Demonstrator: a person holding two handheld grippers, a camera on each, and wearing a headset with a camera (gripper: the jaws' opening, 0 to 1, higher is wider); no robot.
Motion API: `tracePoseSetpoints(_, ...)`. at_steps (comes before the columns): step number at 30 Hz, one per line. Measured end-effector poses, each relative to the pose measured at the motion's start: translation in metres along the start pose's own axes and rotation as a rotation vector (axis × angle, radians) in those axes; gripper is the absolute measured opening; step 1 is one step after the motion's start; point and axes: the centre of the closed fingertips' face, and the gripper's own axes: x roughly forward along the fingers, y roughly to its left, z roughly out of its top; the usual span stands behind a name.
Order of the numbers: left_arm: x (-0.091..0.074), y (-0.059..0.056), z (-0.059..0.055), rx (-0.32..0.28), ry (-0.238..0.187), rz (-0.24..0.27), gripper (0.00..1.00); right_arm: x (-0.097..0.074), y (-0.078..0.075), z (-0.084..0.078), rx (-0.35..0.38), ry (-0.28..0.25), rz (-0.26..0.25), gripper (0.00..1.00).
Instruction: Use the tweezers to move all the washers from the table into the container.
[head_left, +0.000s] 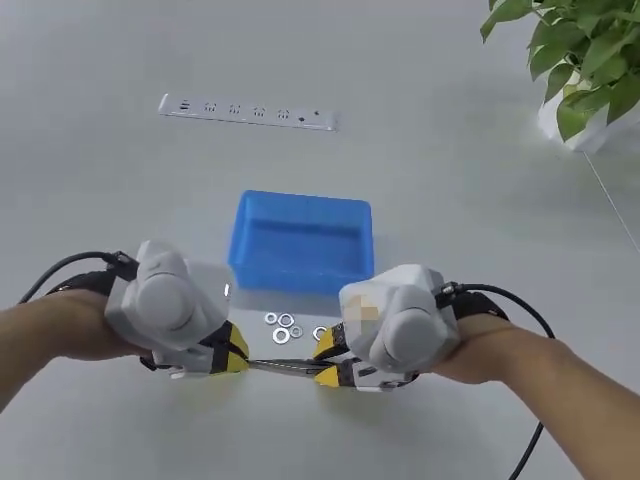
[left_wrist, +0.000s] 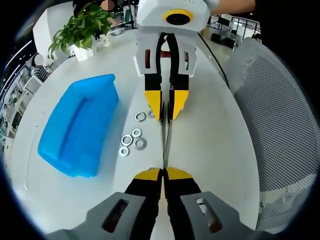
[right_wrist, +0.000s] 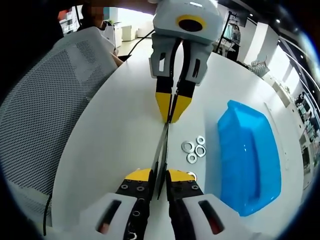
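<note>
Thin metal tweezers (head_left: 284, 367) lie level between my two grippers, just above the white table. My left gripper (head_left: 234, 358) is shut on one end and my right gripper (head_left: 328, 366) is shut on the other. In the left gripper view my jaws (left_wrist: 162, 175) pinch the tweezers (left_wrist: 165, 140), and the right gripper (left_wrist: 166, 107) faces me. The right gripper view shows its jaws (right_wrist: 159, 176) closed on the tweezers (right_wrist: 162, 145). Several steel washers (head_left: 284, 326) (left_wrist: 131, 141) (right_wrist: 194, 149) lie in a cluster between the tweezers and the blue container (head_left: 303, 240) (left_wrist: 77, 125) (right_wrist: 247, 155).
A white power strip (head_left: 248, 110) lies at the far side of the table. A potted plant (head_left: 585, 60) stands at the far right corner. A grey mesh chair (left_wrist: 280, 125) is beside the table's near edge. Black cables trail from both grippers.
</note>
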Motion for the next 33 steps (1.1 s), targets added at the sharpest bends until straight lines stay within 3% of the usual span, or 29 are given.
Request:
tracePoseSetpoints(6,-0.007,-0.002,0.005,-0.003,-0.015,-0.001,0.06,0.000,0.000,0.000,0.010,-0.003,-0.004,0.12)
tracePoseSetpoints(14,-0.021,-0.002,0.020,0.002,-0.047,0.009,0.06,-0.001,-0.001,0.001,0.032,-0.005,-0.010,0.13)
tracePoseSetpoints(23,-0.037,-0.009,0.045,0.010,-0.080,-0.003,0.06,-0.005,-0.001,0.001,0.065,-0.016,-0.026,0.11)
tracePoseSetpoints(33,-0.060,-0.005,0.081,0.059,-0.148,0.013,0.06,-0.016,-0.005,0.013,0.100,-0.066,-0.063,0.09)
